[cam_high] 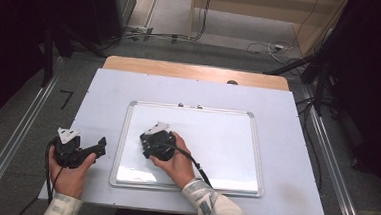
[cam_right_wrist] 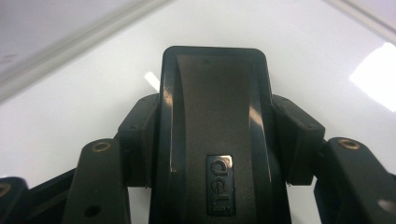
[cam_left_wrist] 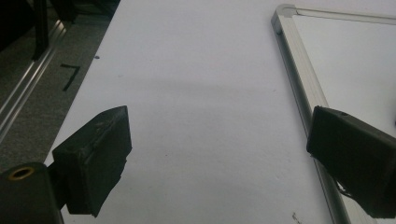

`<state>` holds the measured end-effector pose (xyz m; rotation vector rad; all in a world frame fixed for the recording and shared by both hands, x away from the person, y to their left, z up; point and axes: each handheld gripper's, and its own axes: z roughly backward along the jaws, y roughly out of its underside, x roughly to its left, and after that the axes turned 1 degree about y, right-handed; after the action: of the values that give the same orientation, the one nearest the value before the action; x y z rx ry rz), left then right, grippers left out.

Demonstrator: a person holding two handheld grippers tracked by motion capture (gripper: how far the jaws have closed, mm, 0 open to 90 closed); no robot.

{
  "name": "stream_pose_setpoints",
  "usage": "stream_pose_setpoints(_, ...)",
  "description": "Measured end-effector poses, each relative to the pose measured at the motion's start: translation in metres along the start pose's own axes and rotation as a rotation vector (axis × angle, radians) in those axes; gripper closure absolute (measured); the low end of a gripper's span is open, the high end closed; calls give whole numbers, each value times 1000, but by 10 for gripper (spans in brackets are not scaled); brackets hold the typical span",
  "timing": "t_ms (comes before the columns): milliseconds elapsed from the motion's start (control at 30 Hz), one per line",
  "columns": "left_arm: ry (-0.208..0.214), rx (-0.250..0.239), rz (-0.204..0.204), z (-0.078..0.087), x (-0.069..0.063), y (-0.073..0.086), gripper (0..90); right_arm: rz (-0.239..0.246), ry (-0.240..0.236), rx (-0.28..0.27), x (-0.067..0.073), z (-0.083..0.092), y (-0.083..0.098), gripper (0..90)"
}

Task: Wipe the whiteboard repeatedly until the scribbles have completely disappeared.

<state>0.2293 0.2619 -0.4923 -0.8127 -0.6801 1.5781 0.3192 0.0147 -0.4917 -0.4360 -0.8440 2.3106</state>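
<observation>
1. right gripper (cam_high: 148, 144): held in the person's right hand (cam_high: 175, 161) over the near-left part of the whiteboard (cam_high: 216, 139); jaws clamped on a black eraser (cam_right_wrist: 215, 135), one jaw pressing each long side.
2. black eraser: sits upright between the right gripper's jaws, its rounded end pointing away from the hand, a small raised "deli" badge near the base; the glossy board surface lies right under and beyond it.
3. whiteboard: white, silver-framed, flat on the pale table cover (cam_high: 293, 194); its frame edge runs just ahead and to the left of the right gripper's jaws.
4. left gripper (cam_left_wrist: 219, 154): in the person's left hand (cam_high: 69, 172), well to the left of the right gripper, off the board; jaws spread wide with nothing between them, bare table cover below.
5. board corner (cam_left_wrist: 285, 14): ahead and to the right of the left gripper; the frame passes beneath its right-hand jaw.
</observation>
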Motion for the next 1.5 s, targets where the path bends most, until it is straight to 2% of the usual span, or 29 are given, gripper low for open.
stream_pose_setpoints(67,-3,0,1,0,0,0,70,-39,25,3,-20,-2,0,392)
stream_pose_setpoints(167,-3,1,1,0,0,0,71,-63,45,7,-31,-4,-2,391)
stream_pose_setpoints(500,0,0,0,-1,0,0,71,-101,78,3,-44,-13,-11,391)
stream_pose_setpoints(867,0,1,1,-1,0,0,70,-102,82,-1,-42,-18,-16,390)
stream_pose_setpoints(1100,2,1,0,-2,-1,0,71,-75,62,-9,-28,-23,-21,391)
stream_pose_setpoints(1167,2,3,1,-2,0,0,70,-44,38,-8,-17,-21,-21,391)
stream_pose_setpoints(1267,4,0,0,-2,0,0,71,-31,33,-3,-12,-19,-20,391)
stream_pose_setpoints(1400,4,2,2,-1,0,-1,71,-27,21,14,-13,-14,-17,391)
stream_pose_setpoints(1500,2,2,1,-1,0,-1,71,-34,11,-15,-14,-6,-17,390)
